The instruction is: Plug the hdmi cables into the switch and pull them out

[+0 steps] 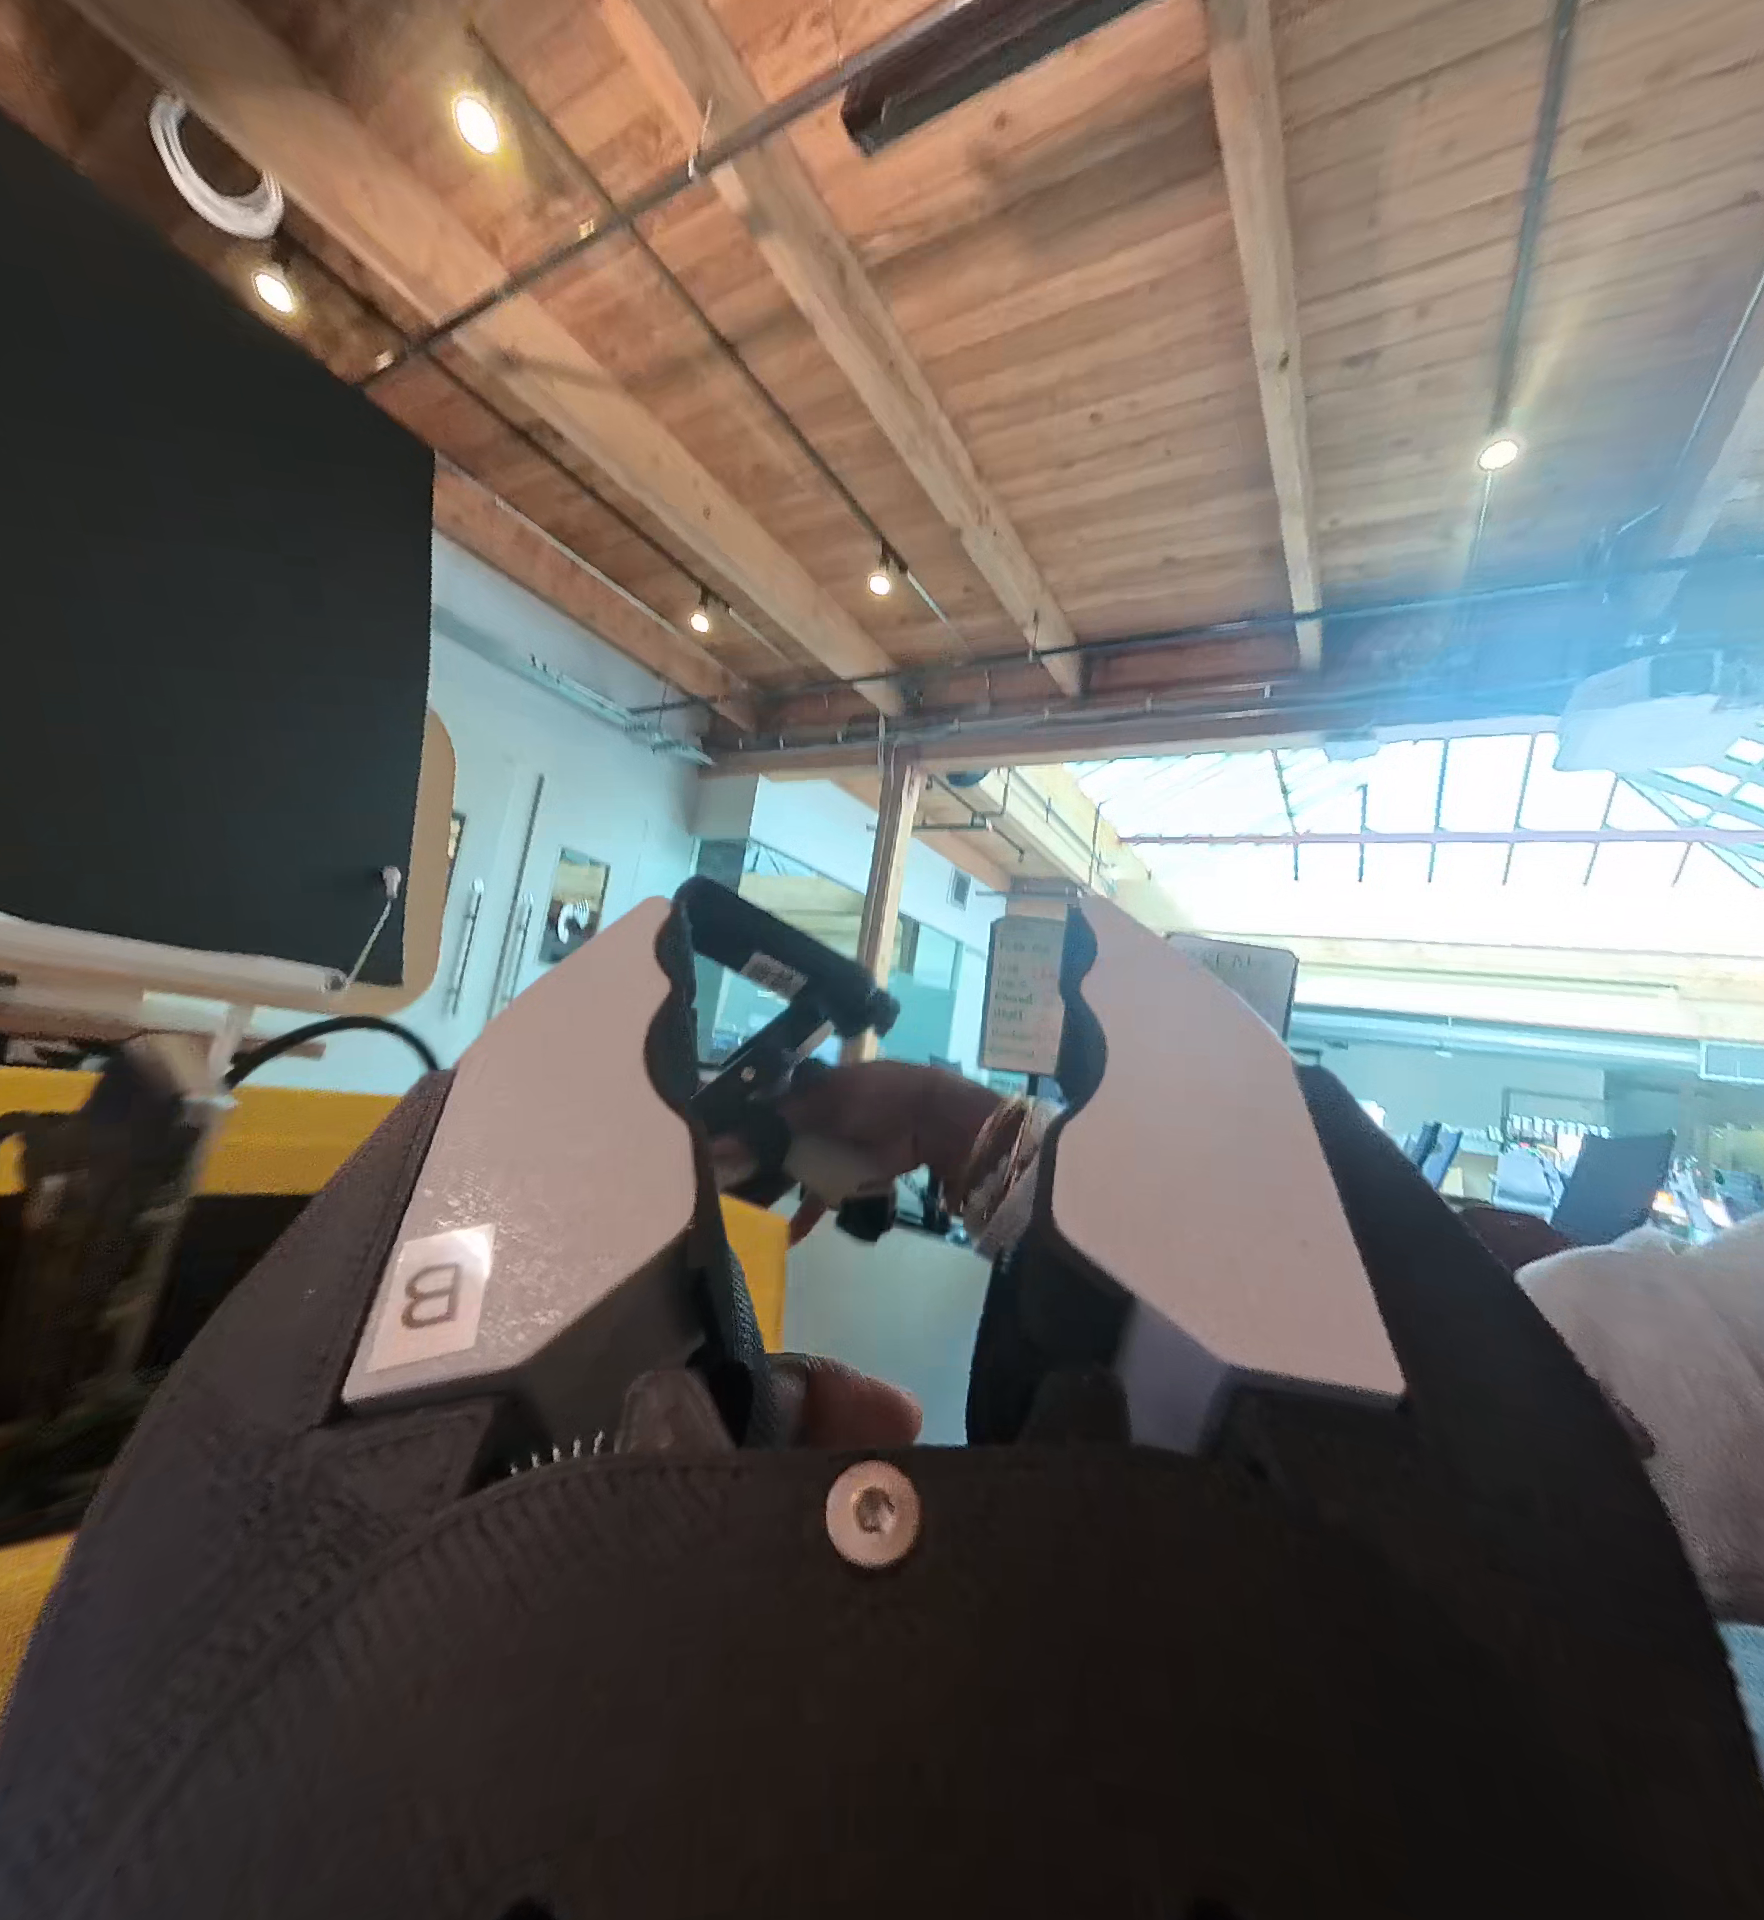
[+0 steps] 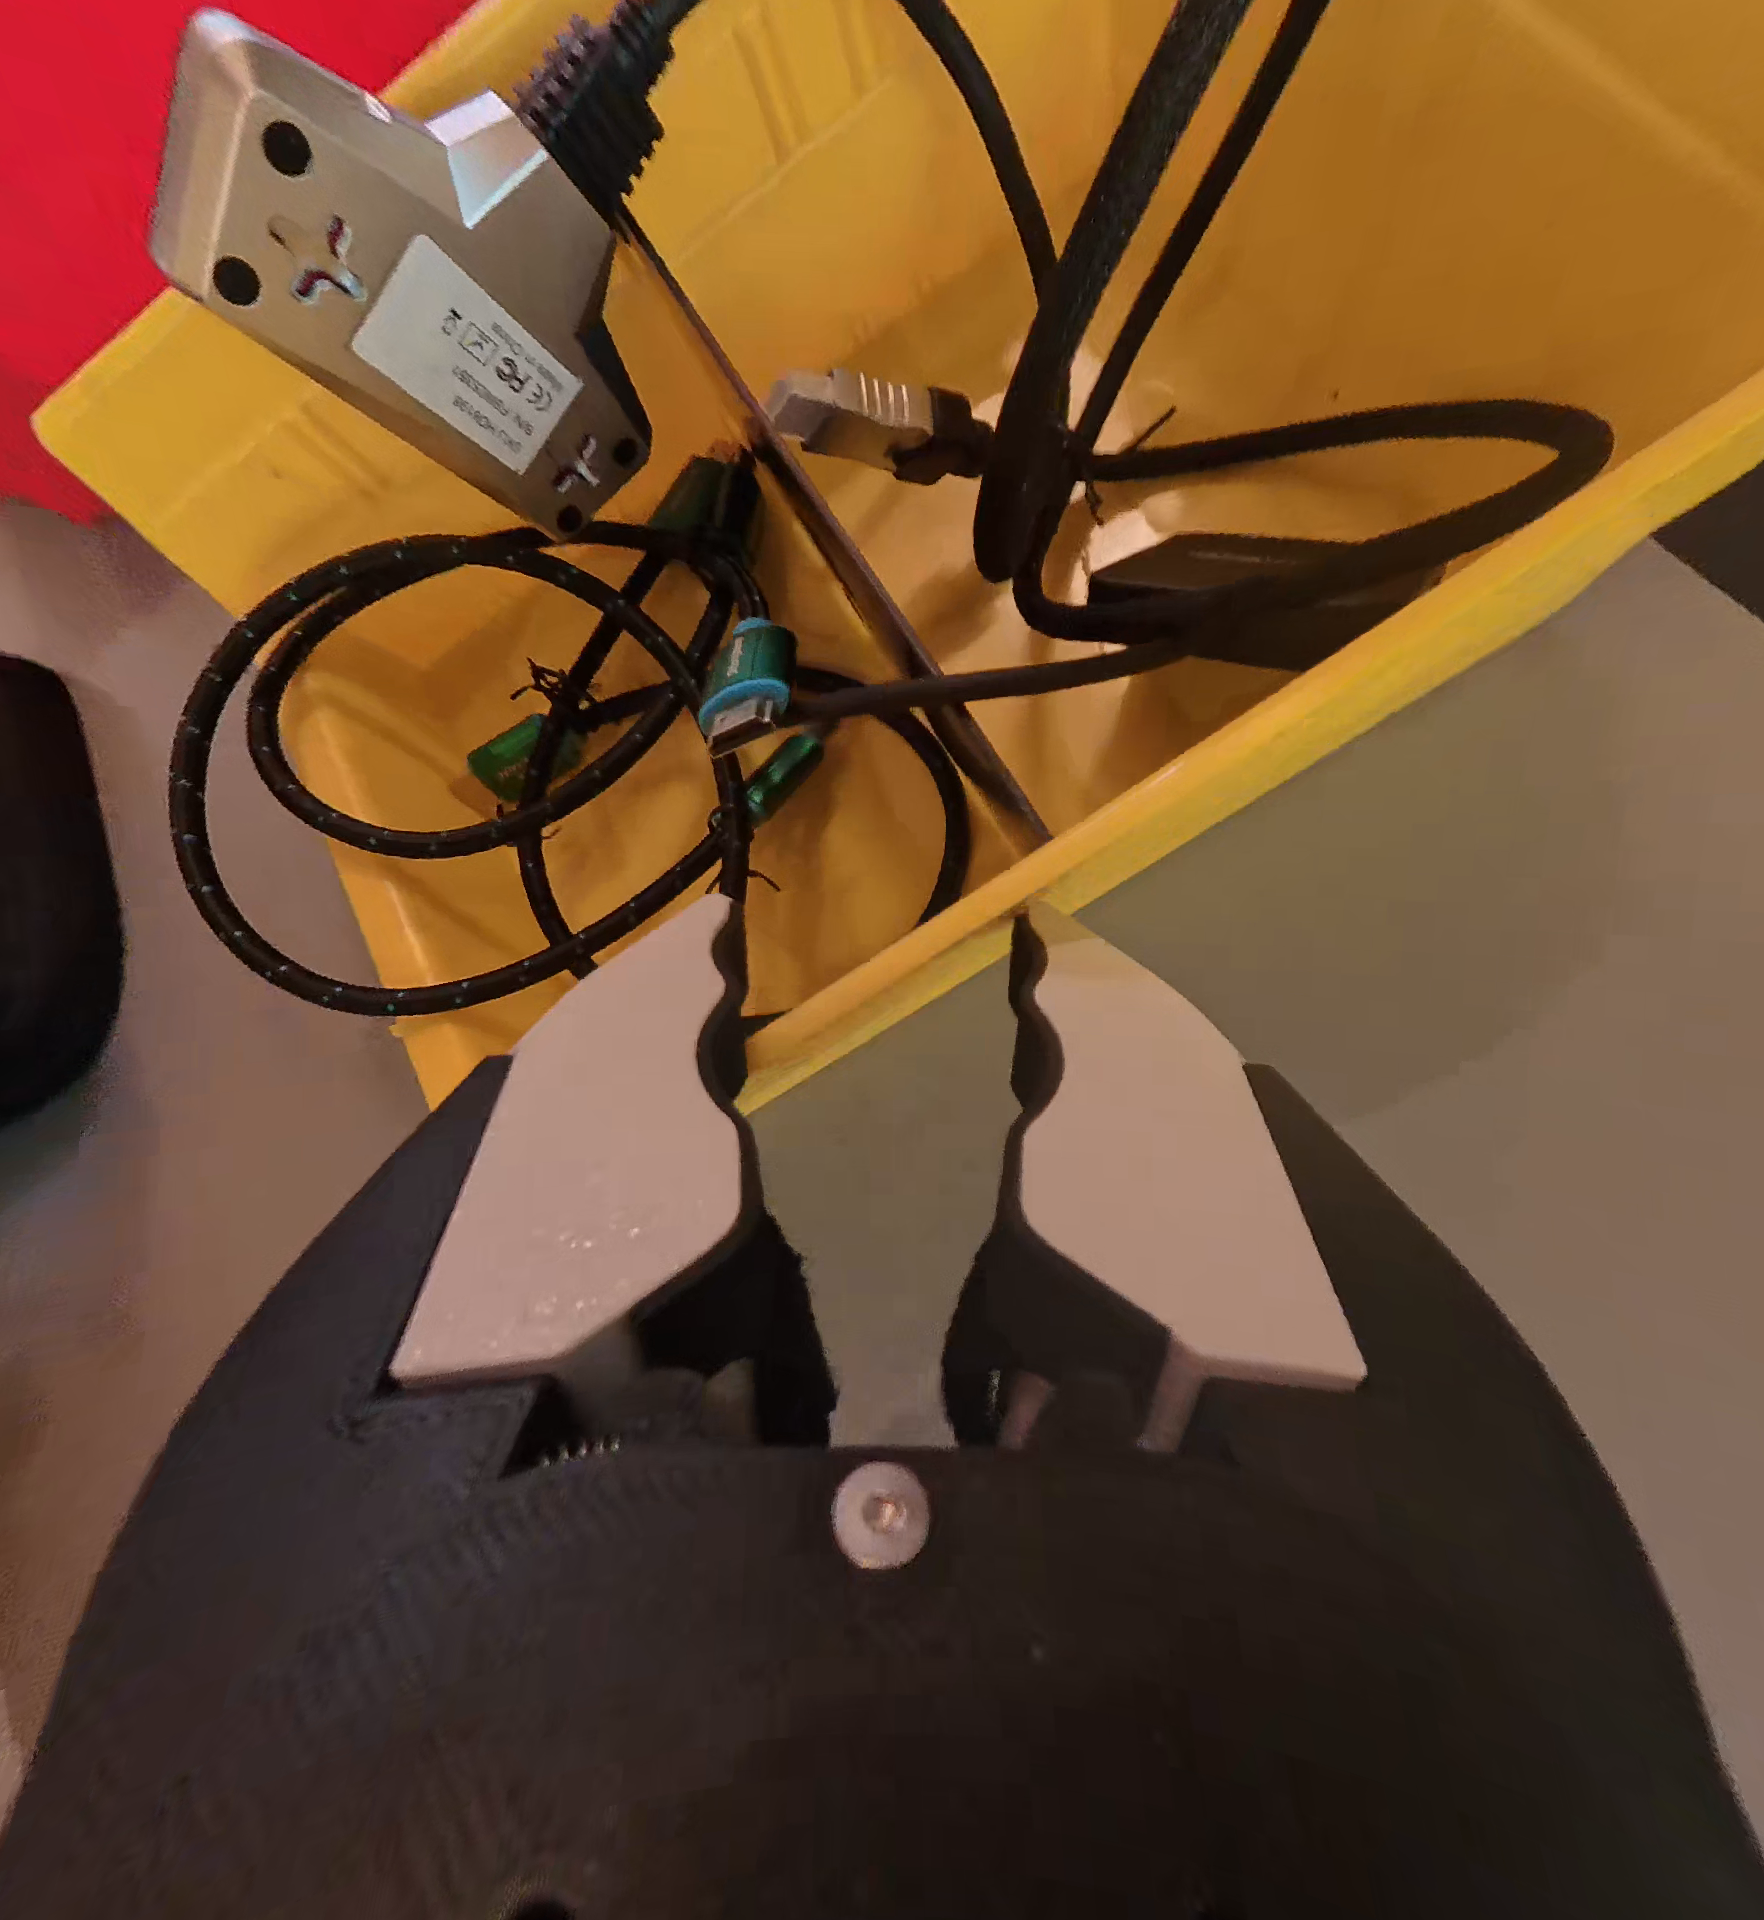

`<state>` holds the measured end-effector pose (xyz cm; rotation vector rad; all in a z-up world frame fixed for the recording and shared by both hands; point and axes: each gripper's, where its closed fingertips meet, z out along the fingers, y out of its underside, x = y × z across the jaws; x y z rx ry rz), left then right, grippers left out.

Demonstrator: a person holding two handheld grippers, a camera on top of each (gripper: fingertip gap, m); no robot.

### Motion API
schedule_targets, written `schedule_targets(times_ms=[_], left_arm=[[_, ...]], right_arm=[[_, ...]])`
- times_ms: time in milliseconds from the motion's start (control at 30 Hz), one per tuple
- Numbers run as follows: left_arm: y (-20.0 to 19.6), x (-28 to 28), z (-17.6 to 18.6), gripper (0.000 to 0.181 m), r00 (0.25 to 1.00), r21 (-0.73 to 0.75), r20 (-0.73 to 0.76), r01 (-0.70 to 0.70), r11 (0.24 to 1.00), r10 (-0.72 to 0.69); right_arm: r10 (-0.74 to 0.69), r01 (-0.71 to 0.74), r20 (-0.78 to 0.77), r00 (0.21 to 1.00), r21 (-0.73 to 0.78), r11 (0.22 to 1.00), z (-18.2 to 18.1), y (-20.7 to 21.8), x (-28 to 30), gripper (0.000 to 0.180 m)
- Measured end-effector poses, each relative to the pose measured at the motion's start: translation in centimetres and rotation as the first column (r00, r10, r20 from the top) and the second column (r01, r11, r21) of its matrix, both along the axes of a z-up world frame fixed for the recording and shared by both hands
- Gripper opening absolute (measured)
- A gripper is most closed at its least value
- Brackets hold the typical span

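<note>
In the right wrist view a silver switch [image 2: 390, 301] lies underside up on the far rim of a yellow bin [image 2: 1273, 717], with a black plug [image 2: 597, 94] in its top end. Black braided HDMI cables [image 2: 234, 748] coil in the bin's left compartment, with a blue-green plug [image 2: 748, 686] and green plugs [image 2: 784, 774]. A silver plug [image 2: 857, 416] lies in the right compartment. My right gripper [image 2: 873, 920] is open and empty over the bin's near rim. My left gripper [image 1: 878, 925] is open, empty and tilted up towards the ceiling.
A dark divider [image 2: 857, 592] splits the bin. A black box [image 2: 1262, 592] with thick black cables lies in the right compartment. A red surface [image 2: 26, 260] and a dark object [image 2: 5, 883] are to the left. In the left wrist view, a hand [image 1: 899, 1112] holds a black tool beyond the fingers.
</note>
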<state>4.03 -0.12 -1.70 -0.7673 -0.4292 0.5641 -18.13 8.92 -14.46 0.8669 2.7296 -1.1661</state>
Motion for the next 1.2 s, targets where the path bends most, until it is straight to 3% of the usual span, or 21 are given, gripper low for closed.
schedule_targets(times_ms=[133,267,333,400,500,600,700,767,800,900,933,1000,1067,1133,1200], left_arm=[[-0.2,1.0,0.7,0.064,0.998,0.014,-0.06,0.004,1.0,-0.003],[0.4,1.4,0.7,0.064,0.996,-0.02,-0.088,0.006,1.0,-0.008],[0.6,1.4,0.7,0.064,0.995,-0.039,-0.097,-0.009,0.999,0.005],[0.7,1.5,0.7,0.063,0.994,-0.054,-0.106,-0.025,0.998,0.019],[0.8,1.6,0.7,0.062,0.993,-0.063,-0.112,-0.027,0.998,0.019],[0.7,2.0,0.8,0.062,0.993,-0.086,-0.111,-0.041,0.995,0.032],[-0.4,3.5,1.0,0.061,0.991,-0.236,-0.12,-0.082,0.968,0.054],[-2.9,3.7,0.4,0.061,0.979,-0.445,-0.102,-0.202,0.873,0.175],[-4.8,3.5,-0.3,0.061,0.956,-0.564,-0.114,-0.285,0.775,0.27],[-13.4,2.1,-3.0,0.062,0.819,-0.835,-0.233,-0.445,0.325,0.524],[-16.0,1.7,-3.6,0.062,0.797,-0.87,-0.241,-0.43,0.24,0.555],[-20.2,0.9,-6.0,0.063,0.81,-0.948,-0.143,-0.277,0.155,0.569],[-24.4,0.3,-9.7,0.063,0.802,-0.998,-0.045,-0.067,0.014,0.596],[-28.5,0.4,-13.5,0.063,0.768,-0.979,0.056,0.168,-0.117,0.638],[-32.0,0.2,-15.8,0.063,0.72,-0.933,0.082,0.298,-0.201,0.689]], right_arm=[[-0.041,0.036,-0.022,0.999,-0.18,0.983,0.4,-5.7,0.7,0.055],[-0.109,0.106,0.015,0.994,-0.393,0.914,1.0,-9.5,1.2,0.057],[-0.064,0.068,0.025,0.998,-0.532,0.844,1.7,-11.4,2.4,0.081],[-0.034,0.04,0.021,0.999,-0.656,0.754,2.5,-13.0,3.8,0.093],[0.022,-0.019,-0.006,1.0,-0.718,0.696,3.0,-14.9,5.9,0.106],[0.109,-0.172,-0.135,0.985,-0.689,0.704,2.3,-15.4,7.5,0.104],[0.167,-0.183,-0.1,0.981,-0.762,0.621,3.2,-14.4,7.5,0.102],[0.168,-0.126,-0.032,0.985,-0.799,0.588,3.3,-13.5,6.5,0.1],[0.172,-0.098,0.001,0.985,-0.817,0.568,3.5,-13.2,6.1,0.098],[0.171,-0.052,0.045,0.984,-0.849,0.526,4.0,-12.6,5.3,0.093],[0.17,-0.054,0.043,0.985,-0.849,0.525,3.9,-12.6,5.3,0.092],[0.177,-0.087,0.014,0.984,-0.832,0.548,3.6,-12.9,5.7,0.091],[0.199,-0.126,-0.01,0.98,-0.806,0.579,3.2,-13.3,6.4,0.092],[0.214,-0.132,-0.004,0.977,-0.798,0.588,3.0,-13.5,6.6,0.091],[0.214,-0.12,0.008,0.977,-0.806,0.58,3.1,-13.4,6.4,0.09]])
